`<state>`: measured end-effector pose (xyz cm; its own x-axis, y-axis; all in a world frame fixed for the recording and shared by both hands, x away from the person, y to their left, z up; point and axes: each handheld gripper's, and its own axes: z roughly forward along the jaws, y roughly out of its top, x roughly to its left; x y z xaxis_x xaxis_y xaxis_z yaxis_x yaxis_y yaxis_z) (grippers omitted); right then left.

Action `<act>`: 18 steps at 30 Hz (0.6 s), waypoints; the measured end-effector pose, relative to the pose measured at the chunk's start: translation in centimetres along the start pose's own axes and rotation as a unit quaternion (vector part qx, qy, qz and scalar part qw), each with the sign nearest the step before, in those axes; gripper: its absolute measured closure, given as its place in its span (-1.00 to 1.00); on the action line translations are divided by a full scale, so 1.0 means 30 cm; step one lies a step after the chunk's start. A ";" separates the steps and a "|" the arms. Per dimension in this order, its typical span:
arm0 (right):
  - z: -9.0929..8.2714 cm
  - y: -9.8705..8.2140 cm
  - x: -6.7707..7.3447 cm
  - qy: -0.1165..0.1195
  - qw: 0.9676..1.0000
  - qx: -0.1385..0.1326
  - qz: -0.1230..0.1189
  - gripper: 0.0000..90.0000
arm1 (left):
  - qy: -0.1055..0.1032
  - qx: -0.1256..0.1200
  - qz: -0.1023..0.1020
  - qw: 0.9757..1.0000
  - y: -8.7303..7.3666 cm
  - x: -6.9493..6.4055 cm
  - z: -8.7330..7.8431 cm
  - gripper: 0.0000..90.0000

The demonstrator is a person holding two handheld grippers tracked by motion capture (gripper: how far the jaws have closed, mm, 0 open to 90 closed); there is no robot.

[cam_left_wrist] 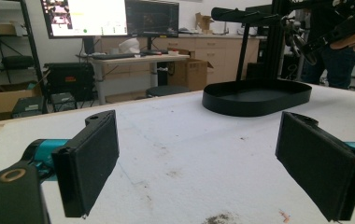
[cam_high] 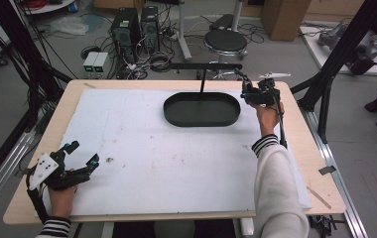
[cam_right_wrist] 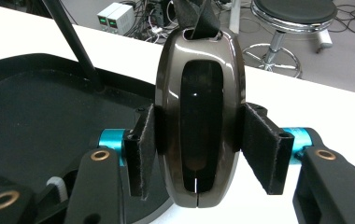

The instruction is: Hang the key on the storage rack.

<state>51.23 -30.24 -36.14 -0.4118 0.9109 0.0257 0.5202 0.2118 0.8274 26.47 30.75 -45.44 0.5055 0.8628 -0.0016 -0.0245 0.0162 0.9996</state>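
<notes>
Glossy dark oval case (cam_right_wrist: 199, 126) clamped in right gripper (cam_right_wrist: 199, 154) beside black tray (cam_right_wrist: 26, 116); left gripper (cam_left_wrist: 213, 163) spread wide, empty.

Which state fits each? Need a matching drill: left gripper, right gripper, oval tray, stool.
1 left gripper
2 right gripper
3 black oval tray
4 round stool

A on the floor beyond the table
B shut on a glossy dark key fob
C open, holding nothing
D on the white mat, nothing lying in it

Pairs: 1-C, 2-B, 3-D, 4-A
</notes>
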 end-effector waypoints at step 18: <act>0.001 -0.033 0.009 0.036 0.999 -0.013 0.007 -0.78 | 0.000 0.001 0.000 1.000 0.000 0.001 0.001 -0.69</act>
<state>50.61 -30.19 -36.98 -0.4580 0.8857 0.0761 0.5065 0.1896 0.8411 26.50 30.76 -45.43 0.5047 0.8633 -0.0026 -0.0222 0.0160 0.9996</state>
